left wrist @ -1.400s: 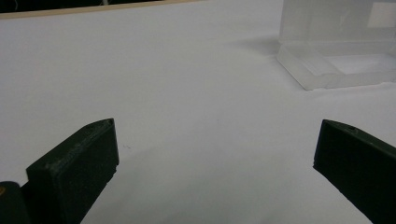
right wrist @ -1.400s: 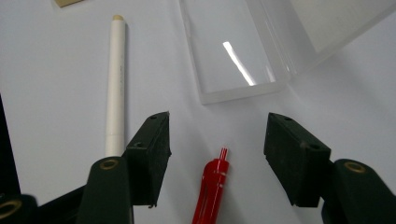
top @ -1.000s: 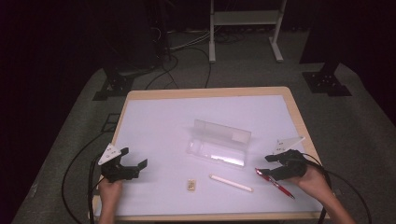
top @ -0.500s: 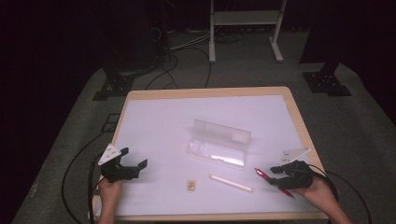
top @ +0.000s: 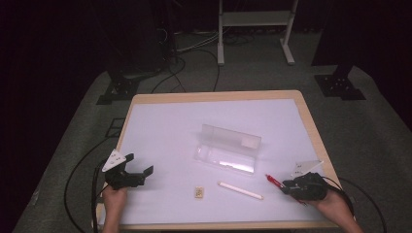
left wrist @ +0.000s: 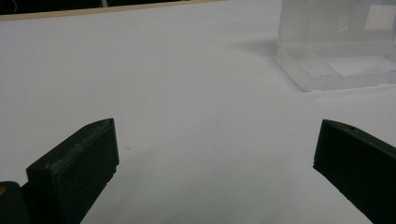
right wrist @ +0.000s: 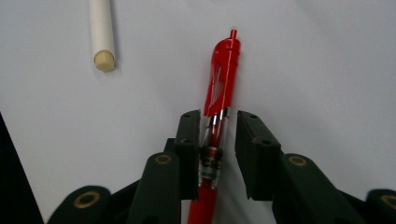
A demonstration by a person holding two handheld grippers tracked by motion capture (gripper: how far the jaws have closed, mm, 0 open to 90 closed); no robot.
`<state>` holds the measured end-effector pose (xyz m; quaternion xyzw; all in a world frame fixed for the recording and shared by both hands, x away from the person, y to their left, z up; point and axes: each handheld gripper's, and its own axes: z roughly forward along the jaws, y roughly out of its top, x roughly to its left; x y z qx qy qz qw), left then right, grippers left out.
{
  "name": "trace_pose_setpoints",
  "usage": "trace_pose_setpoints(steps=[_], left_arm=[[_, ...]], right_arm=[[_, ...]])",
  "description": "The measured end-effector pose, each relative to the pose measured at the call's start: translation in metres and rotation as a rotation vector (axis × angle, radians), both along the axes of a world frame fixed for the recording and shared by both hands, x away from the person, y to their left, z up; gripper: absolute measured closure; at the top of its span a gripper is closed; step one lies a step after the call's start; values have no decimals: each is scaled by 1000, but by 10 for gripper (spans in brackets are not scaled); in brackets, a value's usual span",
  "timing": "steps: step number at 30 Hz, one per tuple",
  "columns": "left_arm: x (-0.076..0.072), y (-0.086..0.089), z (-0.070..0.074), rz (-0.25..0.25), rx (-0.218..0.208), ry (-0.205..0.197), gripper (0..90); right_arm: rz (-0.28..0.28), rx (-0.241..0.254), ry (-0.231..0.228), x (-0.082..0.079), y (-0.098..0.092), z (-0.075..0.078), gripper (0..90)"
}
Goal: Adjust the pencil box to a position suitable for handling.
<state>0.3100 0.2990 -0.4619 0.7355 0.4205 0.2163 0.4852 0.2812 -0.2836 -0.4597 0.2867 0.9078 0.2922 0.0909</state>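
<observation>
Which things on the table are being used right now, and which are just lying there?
In use:
- red pen, lying between the jaws of the right gripper, which have just been closing around it

Just lying about:
- clear plastic case, open
- white stick
- small tan eraser
- left gripper, open over bare table
</observation>
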Motion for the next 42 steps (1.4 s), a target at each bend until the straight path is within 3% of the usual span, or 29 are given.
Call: trace_pose_setpoints(steps=[7,17,42], left_arm=[[0,0,0,-1,4,-3,0],[0,0,0,0,2,-2,0],[-1,1,0,-6,-7,-7,0]], right_arm=[[-7,13,4,-1,-1,0,783],[-15,30,1,-1,-2,2,789],[17,90,-27,14,14,33,791]])
